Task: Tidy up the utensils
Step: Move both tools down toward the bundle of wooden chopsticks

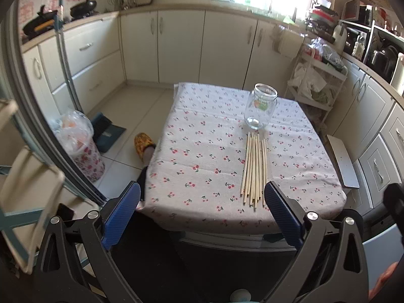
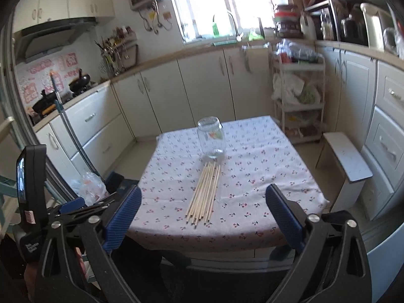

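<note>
— Left wrist view: where are your skewers [image 1: 254,170] lying?
— They are lying bundled on the cloth-covered counter [image 1: 202,151], tips just beside the upright glass jar [image 1: 261,106]. Your left hand-held gripper [image 1: 202,214] is gaping wide, grasping nothing.
— And your right hand-held gripper [image 2: 203,218]?
— It is standing released too, holding nothing. The counter's near edge is hiding behind its fingers [image 2: 284,219], and the jar's label is blurring.
</note>
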The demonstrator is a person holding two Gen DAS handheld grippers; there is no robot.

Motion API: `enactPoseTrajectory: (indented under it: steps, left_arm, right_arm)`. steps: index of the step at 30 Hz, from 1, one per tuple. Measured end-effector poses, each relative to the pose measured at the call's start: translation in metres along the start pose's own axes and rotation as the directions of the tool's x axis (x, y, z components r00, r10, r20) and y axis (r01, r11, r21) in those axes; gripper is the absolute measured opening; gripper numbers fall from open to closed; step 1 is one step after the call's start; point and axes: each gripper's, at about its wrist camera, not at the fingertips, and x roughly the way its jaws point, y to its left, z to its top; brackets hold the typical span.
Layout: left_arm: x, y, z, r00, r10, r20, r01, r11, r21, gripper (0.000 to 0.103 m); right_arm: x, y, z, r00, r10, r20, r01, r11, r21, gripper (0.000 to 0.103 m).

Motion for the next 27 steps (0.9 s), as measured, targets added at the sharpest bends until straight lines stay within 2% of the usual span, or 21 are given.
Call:
enactPoseTrajectory:
  steps: [4, 7, 13, 18, 27]
  left_arm:
    - [0.033, -0.008, 0.012, 1.0, 0.009, -0.03, -0.009, 1.0, 0.005, 0.095]
    - [0.062, -0.014, 0.022, 0.998, 0.017, -0.056, -0.017, 1.0, 0.009, 0.095]
    - [0.105, -0.021, 0.031, 0.994, 0.027, -0.11, -0.022, 0.999, 0.041, 0.095]
    - [0.137, -0.025, 0.036, 0.989, 0.022, -0.148, -0.014, 0.998, 0.053, 0.095]
    - [0.178, -0.032, 0.045, 0.983, 0.004, -0.186, 0.006, 0.999, 0.054, 0.095]
  right_arm:
    - [0.058, -0.014, 0.001, 0.995, 0.016, -0.094, -0.015, 1.0, 0.011, 0.061]
    - [0.108, -0.026, 0.0, 0.984, 0.021, -0.178, -0.017, 0.999, 0.028, 0.045]
    - [0.199, -0.035, -0.006, 0.958, 0.005, -0.287, -0.003, 1.0, 0.009, 0.025]
    - [0.256, -0.042, -0.009, 0.935, -0.01, -0.353, 0.013, 1.0, 0.008, 0.018]
    - [0.295, -0.038, -0.005, 0.92, -0.027, -0.392, 0.019, 1.0, -0.024, 0.018]
